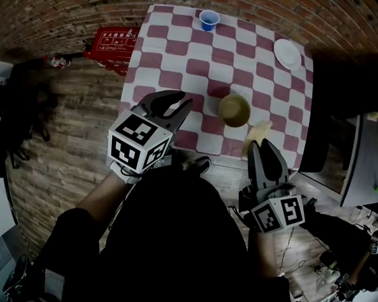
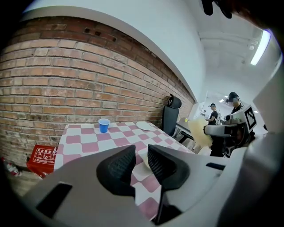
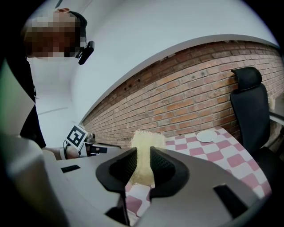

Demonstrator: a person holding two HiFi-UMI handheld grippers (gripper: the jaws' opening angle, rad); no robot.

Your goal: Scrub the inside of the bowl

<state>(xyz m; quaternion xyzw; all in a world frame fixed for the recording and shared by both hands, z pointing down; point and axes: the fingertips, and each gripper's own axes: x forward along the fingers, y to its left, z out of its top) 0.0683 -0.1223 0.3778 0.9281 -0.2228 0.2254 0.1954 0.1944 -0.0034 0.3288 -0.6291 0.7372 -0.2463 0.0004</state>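
An olive-green bowl (image 1: 234, 110) stands upright on the checked tablecloth (image 1: 180, 60), near the table's front edge. My right gripper (image 1: 261, 146) is shut on a pale yellow sponge (image 1: 257, 133), which hangs at the table edge just right of and below the bowl. In the right gripper view the sponge (image 3: 145, 141) sticks up from between the jaws of the right gripper (image 3: 143, 155). My left gripper (image 1: 183, 102) hovers over the cloth left of the bowl. Its jaws stand a narrow gap apart in the left gripper view (image 2: 142, 153), with nothing between them.
A blue cup (image 1: 209, 19) stands at the far edge and a white plate (image 1: 287, 53) at the far right corner. A red box (image 1: 112, 42) lies on the floor to the left. A black chair (image 3: 250, 111) stands beside the table, against a brick wall (image 2: 66, 80).
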